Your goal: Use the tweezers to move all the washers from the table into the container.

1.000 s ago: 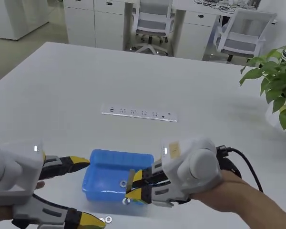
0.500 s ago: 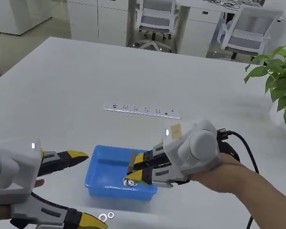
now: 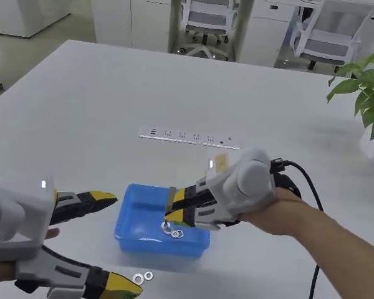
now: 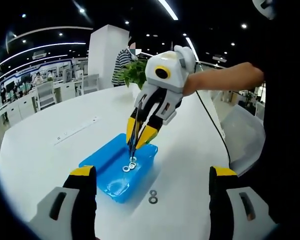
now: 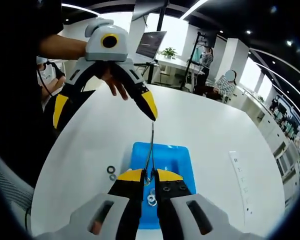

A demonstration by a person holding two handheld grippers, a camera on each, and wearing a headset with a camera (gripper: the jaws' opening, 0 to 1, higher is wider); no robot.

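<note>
firstly, the left gripper (image 3: 123,243) stands wide open with nothing in it, at the left side of the blue container (image 3: 128,205). the container sits toward the near edge of the white table (image 3: 81,93). two washers (image 3: 143,276) lie on the table just before its near wall, and a few more lie inside it. the right gripper (image 3: 176,215) is closed tight on the tweezers (image 3: 169,210), whose tips point down at the ones inside.

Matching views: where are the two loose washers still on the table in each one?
Head view: washers at bottom, left of centre, just below the blue container.
Left gripper view: washers low centre, right of the container.
Right gripper view: washers left of the container.
Shared landmark: the blue container.
</note>
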